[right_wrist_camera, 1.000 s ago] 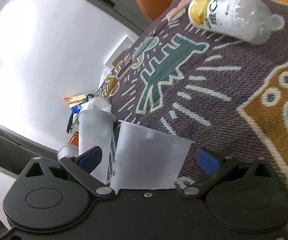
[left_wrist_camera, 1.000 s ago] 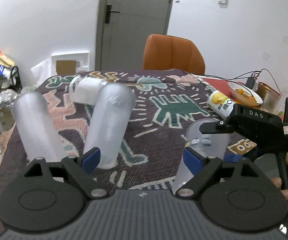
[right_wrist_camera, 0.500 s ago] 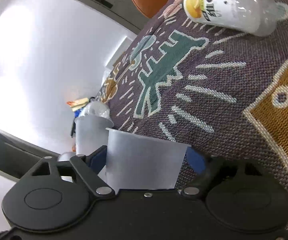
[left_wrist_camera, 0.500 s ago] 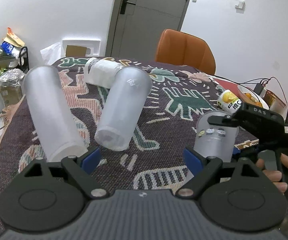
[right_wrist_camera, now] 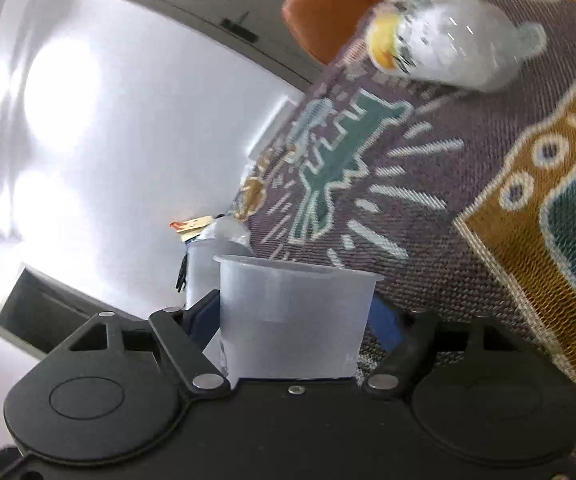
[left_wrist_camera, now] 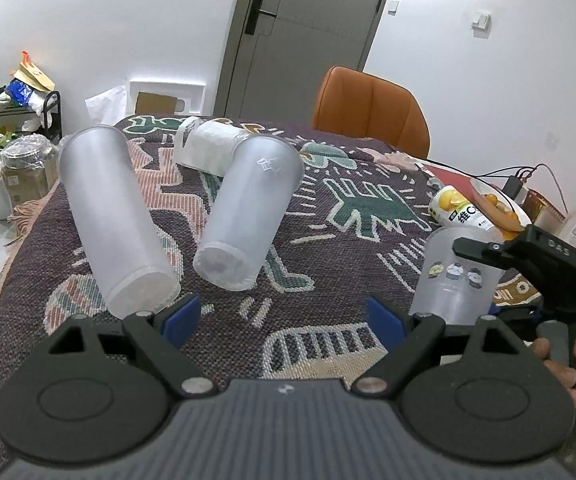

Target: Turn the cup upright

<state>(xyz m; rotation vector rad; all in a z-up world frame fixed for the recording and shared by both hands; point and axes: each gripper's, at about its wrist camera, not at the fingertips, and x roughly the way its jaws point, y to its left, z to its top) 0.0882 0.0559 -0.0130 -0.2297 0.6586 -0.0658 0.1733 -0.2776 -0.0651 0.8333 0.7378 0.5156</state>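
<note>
On the patterned tablecloth, right side | frosted cup was pinched between the right gripper fingers, mid-flip | left gripper was held spread, empty | risk: slippage judged possible, smooth tapered wall being gripped during rotation.

Table under patterned woven cloth, two frosted tumblers lying, paper roll, bottle

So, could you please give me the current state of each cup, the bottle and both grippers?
left gripper: open, holding nothing
right gripper: shut on small cup
small cup: gripped, tilted
left tall cup: lying on side
middle tall cup: lying on side
bottle: lying on side
door: closed
</note>
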